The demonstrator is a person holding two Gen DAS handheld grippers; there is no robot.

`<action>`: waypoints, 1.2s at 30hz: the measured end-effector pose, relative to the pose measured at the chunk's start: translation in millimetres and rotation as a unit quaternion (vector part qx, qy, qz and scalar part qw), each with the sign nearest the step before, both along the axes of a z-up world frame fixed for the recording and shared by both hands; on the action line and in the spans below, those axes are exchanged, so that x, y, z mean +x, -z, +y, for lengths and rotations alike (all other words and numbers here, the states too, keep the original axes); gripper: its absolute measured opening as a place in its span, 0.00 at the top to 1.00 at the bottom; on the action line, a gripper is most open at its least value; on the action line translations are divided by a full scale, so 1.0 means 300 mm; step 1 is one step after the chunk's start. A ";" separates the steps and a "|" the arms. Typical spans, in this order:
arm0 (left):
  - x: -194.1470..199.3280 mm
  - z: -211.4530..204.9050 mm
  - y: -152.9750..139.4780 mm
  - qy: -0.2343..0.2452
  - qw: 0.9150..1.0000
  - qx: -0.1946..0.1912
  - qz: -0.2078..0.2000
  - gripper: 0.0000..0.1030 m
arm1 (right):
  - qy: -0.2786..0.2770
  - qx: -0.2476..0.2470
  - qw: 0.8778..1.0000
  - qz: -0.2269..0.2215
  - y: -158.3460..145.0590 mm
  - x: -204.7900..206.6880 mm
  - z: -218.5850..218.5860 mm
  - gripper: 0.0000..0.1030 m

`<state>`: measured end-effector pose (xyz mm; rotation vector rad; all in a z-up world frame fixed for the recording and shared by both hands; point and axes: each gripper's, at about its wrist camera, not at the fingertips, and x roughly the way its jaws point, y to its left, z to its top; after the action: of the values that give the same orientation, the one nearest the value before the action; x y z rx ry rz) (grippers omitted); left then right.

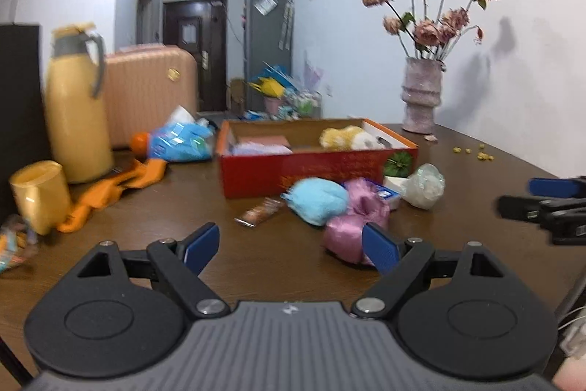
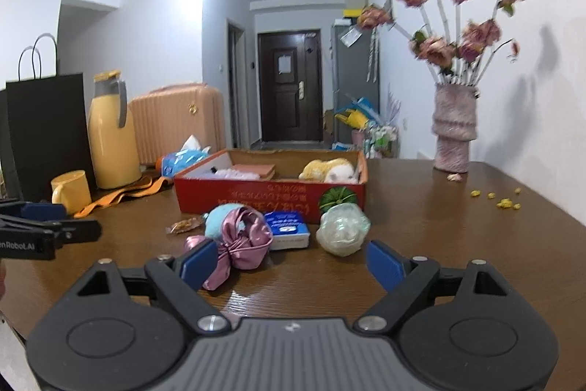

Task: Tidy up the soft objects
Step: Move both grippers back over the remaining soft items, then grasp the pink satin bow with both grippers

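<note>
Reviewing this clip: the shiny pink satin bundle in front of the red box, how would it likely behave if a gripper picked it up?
The pink satin bundle looks like cloth gathered and tied at a knot, so it would probably squash between pads and droop rather than hold shape. Its glossy surface suggests it may slip. A loose tail trails toward the camera and could drag. It likely weighs little.

box (image 2: pixel 269 204) mid-table | plush (image 2: pixel 329 171) in box | pouch (image 2: pixel 243 233) before box | vase (image 2: pixel 453 131) behind, right

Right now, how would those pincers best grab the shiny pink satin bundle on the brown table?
Probably around the pink satin bundle at its puffy upper body, coming from the near side, above the tied neck; the right gripper, open, looks closest.
</note>
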<state>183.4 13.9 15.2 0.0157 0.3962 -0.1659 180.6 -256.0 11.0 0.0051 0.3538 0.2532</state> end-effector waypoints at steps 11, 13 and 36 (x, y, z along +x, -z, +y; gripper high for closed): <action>0.267 -0.105 0.136 0.031 0.995 -0.058 0.082 0.25 | -0.040 0.050 0.996 0.064 0.052 0.363 0.100 0.22; 0.301 -0.090 0.155 0.024 0.993 -0.069 0.094 0.29 | -0.053 0.063 0.994 0.066 0.056 0.422 0.126 0.23; 0.314 0.013 0.170 0.050 0.984 -0.146 0.094 0.88 | -0.067 0.099 0.984 0.132 0.142 0.433 0.144 0.89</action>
<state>277.7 17.7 -35.9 -0.2709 0.5572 -0.3252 310.4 -212.8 -31.6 0.2122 0.5930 0.4216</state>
